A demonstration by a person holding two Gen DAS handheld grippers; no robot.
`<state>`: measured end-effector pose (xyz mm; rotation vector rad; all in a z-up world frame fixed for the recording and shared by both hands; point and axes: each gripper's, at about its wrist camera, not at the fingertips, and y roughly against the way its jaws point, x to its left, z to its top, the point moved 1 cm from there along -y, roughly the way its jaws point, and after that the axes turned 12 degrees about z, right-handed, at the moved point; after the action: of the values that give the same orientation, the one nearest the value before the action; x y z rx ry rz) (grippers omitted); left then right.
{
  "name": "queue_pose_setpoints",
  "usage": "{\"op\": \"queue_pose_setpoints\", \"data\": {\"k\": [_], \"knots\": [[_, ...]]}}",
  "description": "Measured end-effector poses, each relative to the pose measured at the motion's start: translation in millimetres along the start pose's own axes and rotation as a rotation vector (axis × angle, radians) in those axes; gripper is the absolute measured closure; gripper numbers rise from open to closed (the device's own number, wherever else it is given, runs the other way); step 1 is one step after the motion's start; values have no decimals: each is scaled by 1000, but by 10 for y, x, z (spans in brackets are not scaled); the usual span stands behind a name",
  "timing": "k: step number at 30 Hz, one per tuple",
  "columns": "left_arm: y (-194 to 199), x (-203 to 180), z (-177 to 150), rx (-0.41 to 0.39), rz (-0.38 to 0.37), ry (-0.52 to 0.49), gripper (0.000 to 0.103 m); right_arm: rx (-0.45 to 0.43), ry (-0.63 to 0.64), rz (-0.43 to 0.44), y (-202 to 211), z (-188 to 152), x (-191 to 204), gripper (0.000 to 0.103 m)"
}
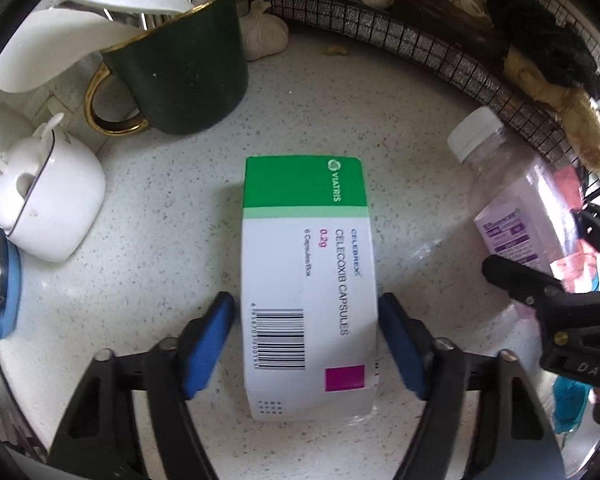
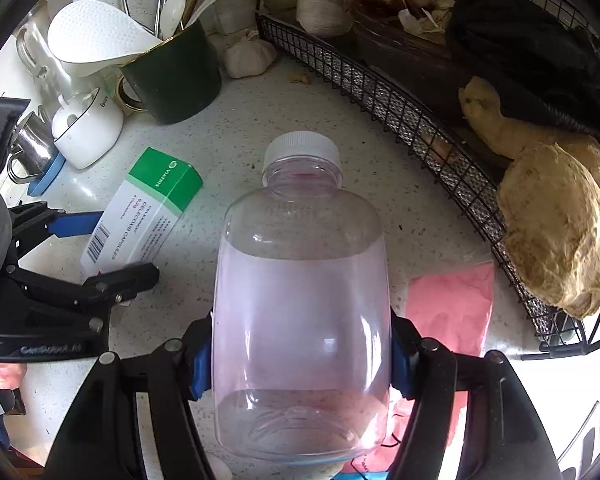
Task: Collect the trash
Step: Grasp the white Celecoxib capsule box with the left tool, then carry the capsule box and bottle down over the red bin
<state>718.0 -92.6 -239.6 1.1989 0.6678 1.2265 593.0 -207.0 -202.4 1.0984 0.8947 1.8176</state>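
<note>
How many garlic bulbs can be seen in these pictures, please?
2. One garlic bulb lies on the counter between the green mug and the wire basket. The second bulb sits inside that basket's far end. More may be hidden under the basket's contents.

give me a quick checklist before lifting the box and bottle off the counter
1. Box centred between left gripper pads: ok.
2. Left pads pressing on box: not ok, a gap shows on the left side.
3. Bottle clamped in right gripper: ok.
4. Bottle cap on: ok.
5. Grippers apart from each other: ok.
6. Mug clear of box: ok.
</note>
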Motion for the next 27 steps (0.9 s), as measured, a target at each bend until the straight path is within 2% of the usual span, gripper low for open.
{"op": "queue_pose_setpoints", "data": {"k": [1,12,20,27], "knots": [[13,-4,4,-3,0,0,46,0,4,-1,16,-10,-4,38],[277,-58,-341,-25,18,23,47,-5,48,-12,241,-201,115,39],[817,67,-944,-73,36,112,47,-30,121,6,610,-511,515,39],[1359,332,-1707,-111,83,178,47,-45,189,33,956,-894,1076,39]]}}
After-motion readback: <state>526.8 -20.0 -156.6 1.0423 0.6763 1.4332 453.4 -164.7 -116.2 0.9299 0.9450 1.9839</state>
